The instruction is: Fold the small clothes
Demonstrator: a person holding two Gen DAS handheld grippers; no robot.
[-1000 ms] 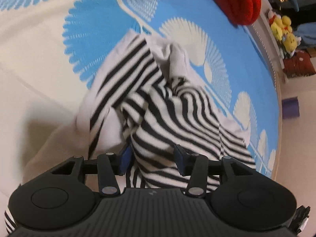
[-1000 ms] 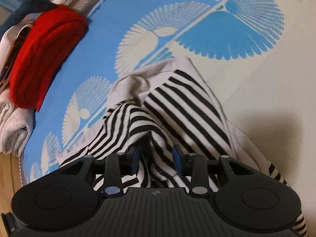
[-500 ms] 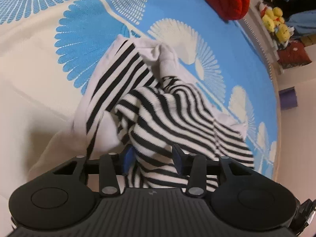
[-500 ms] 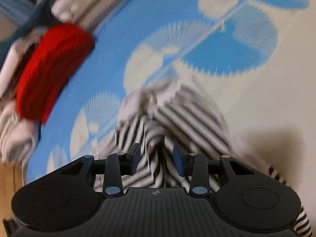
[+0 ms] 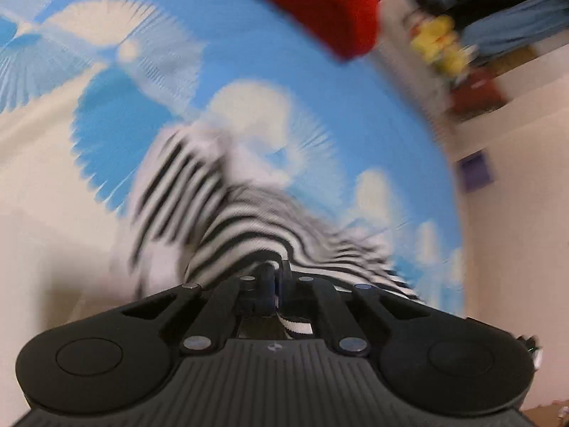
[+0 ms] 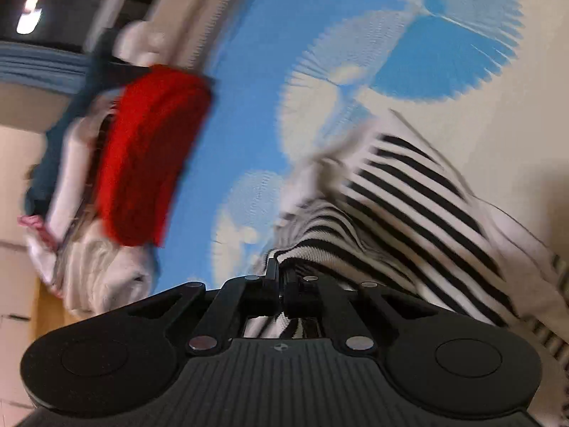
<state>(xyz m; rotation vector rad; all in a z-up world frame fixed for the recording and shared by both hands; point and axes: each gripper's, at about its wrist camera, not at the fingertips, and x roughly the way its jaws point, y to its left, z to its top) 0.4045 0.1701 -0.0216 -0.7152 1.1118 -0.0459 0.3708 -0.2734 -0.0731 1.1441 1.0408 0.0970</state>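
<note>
No words, numbers, brand names or signs can be read in either view. The only mark of the kind is a small round emblem on the ribbed black housing of each tool, at the middle of its front edge, on the left tool (image 5: pixel 273 347) and on the right tool (image 6: pixel 283 347); it is too small to make out as any letter or logo. Both pictures are smeared by motion blur, so the far background gives nothing legible.

The black-and-white striped knit garment (image 5: pixel 249 227) is lying bunched on the blue-and-cream fan-patterned bedspread (image 5: pixel 149 117); the red knitted garment (image 6: pixel 149 149) is lying beyond it, near the bedspread's far edge.
</note>
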